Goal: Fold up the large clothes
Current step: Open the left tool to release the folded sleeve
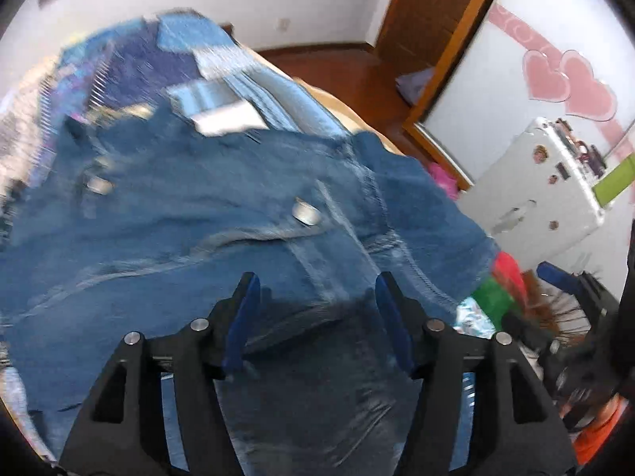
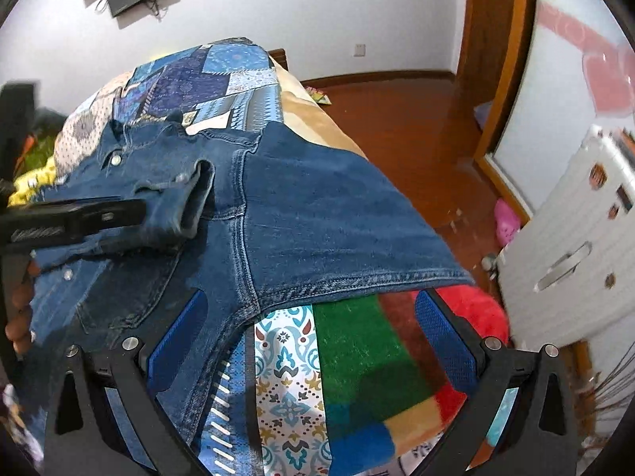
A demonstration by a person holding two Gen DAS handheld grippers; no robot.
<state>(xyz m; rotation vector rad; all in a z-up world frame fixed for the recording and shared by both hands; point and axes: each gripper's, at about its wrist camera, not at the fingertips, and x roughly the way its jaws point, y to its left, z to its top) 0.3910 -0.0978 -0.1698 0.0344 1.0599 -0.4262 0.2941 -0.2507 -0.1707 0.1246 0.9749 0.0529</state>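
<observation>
A dark blue denim jacket (image 1: pixel 190 214) lies spread on the bed and fills the blurred left wrist view; it also shows in the right wrist view (image 2: pixel 317 214). My left gripper (image 1: pixel 317 289) is open, its blue pads apart just above the denim. In the right wrist view the left gripper (image 2: pixel 79 214) sits by a folded-over sleeve cuff (image 2: pixel 186 198). My right gripper (image 2: pixel 309 309) is open and wide at the jacket's near hem, one pad under the denim edge, holding nothing.
The bed carries a blue patchwork quilt (image 2: pixel 222 75) and a colour-striped blanket (image 2: pixel 365 361). A red plush thing (image 2: pixel 476 309) lies at the bed's right edge. A white suitcase (image 2: pixel 571 254), a wooden floor (image 2: pixel 397 119) and a wardrobe with pink hearts (image 1: pixel 563 79) lie to the right.
</observation>
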